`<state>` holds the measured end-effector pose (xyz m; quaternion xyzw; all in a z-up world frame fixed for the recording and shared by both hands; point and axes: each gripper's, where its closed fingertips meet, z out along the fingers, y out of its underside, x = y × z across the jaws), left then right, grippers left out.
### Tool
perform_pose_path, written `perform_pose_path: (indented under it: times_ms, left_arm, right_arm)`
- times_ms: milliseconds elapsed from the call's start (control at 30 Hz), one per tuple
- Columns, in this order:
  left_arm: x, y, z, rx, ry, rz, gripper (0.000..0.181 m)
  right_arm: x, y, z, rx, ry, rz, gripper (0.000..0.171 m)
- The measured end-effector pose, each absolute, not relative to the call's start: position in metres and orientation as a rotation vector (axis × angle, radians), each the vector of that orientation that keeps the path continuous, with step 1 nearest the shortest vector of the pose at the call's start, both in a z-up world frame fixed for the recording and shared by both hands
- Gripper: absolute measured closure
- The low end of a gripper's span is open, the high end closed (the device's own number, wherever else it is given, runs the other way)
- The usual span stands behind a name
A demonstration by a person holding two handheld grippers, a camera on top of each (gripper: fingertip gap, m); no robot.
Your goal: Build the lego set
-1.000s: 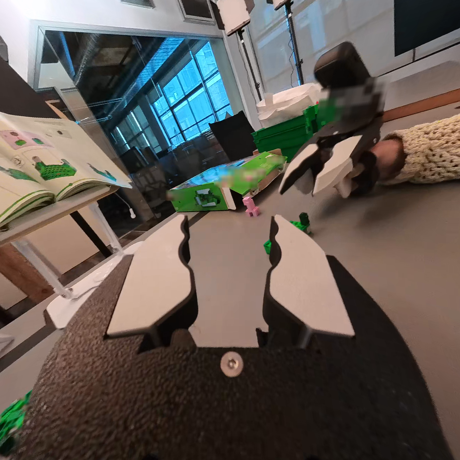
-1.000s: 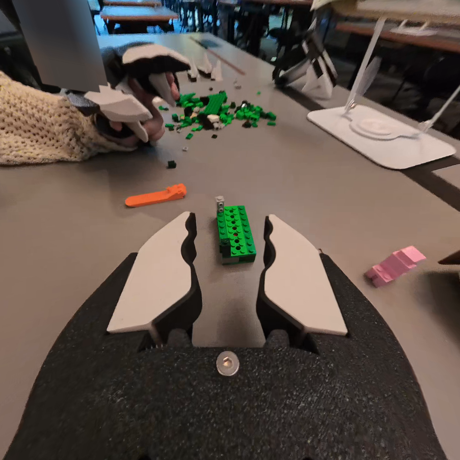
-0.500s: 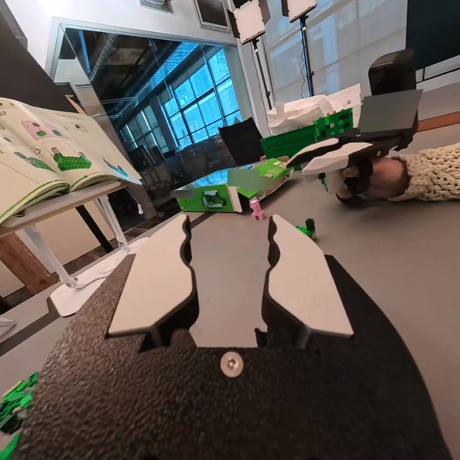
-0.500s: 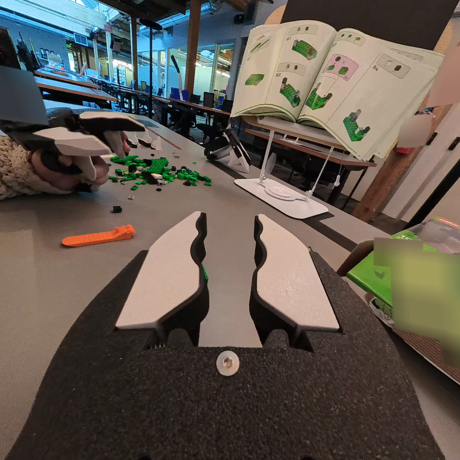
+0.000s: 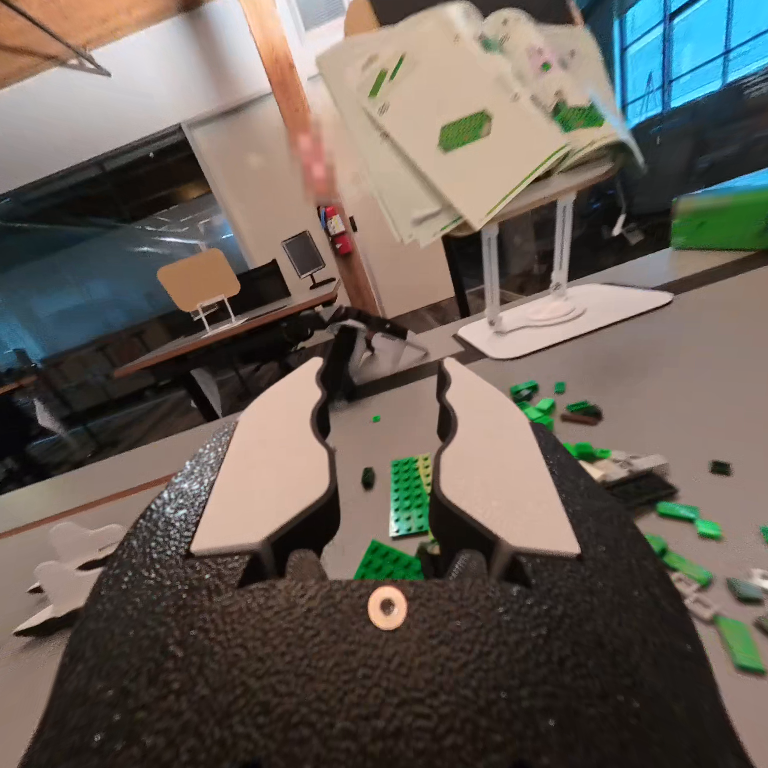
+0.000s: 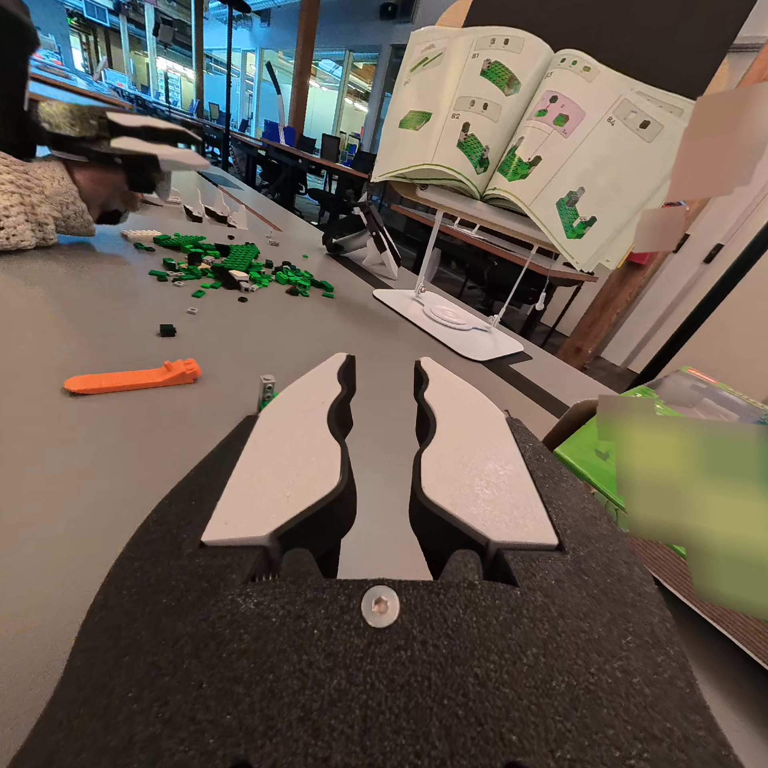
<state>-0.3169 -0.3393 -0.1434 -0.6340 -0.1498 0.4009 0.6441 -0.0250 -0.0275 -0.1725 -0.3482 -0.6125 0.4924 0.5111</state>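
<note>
My left gripper (image 5: 380, 365) is open and empty, held low over the grey table. A green studded plate (image 5: 409, 494) lies between its fingers and a second green plate (image 5: 388, 561) lies nearer the jaw base. My right gripper (image 6: 384, 361) is open with a narrow gap and holds nothing. A small green build with a grey upright piece (image 6: 268, 390) sits just behind its left finger, mostly hidden. The left gripper also shows in the right wrist view (image 6: 158, 145), above the pile of loose green pieces (image 6: 232, 262).
An open instruction booklet (image 6: 519, 116) rests on a white stand (image 6: 449, 324) at the table's far edge. An orange brick separator (image 6: 133, 378) and a dark green brick (image 6: 167, 330) lie left of my right gripper. A green box (image 6: 602, 457) is at its right. Loose pieces (image 5: 681, 540) spread right of my left gripper. One gripper's finger ends stand about 45 centimetres off the other's.
My left gripper has swung away from the right gripper and the box to the loose pieces. My right gripper has tilted up off the green build, and its jaws have narrowed.
</note>
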Motion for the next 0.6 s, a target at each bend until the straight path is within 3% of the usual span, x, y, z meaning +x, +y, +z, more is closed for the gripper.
perform_pose_path:
  times_ms: [133, 267, 367, 600]
  left_arm:
    - [-0.334, -0.357, -0.144, -1.439, -0.340, 0.974, 0.136]
    - [-0.341, -0.360, -0.153, -1.523, -0.110, 1.221, 0.142]
    - [-0.341, -0.354, -0.159, -1.547, -0.086, 1.150, 0.143]
    - [-0.344, -0.366, -0.167, -1.654, -0.015, 1.116, 0.166]
  right_arm:
    - [-0.025, -0.029, -0.179, -0.880, -1.522, 1.183, 0.155]
    - [-0.026, -0.034, -0.184, -0.883, -1.567, 1.149, 0.154]
    - [-0.028, -0.044, -0.188, -0.847, -1.601, 1.052, 0.154]
    - [-0.032, -0.145, -0.150, -0.748, -1.572, 1.342, 0.155]
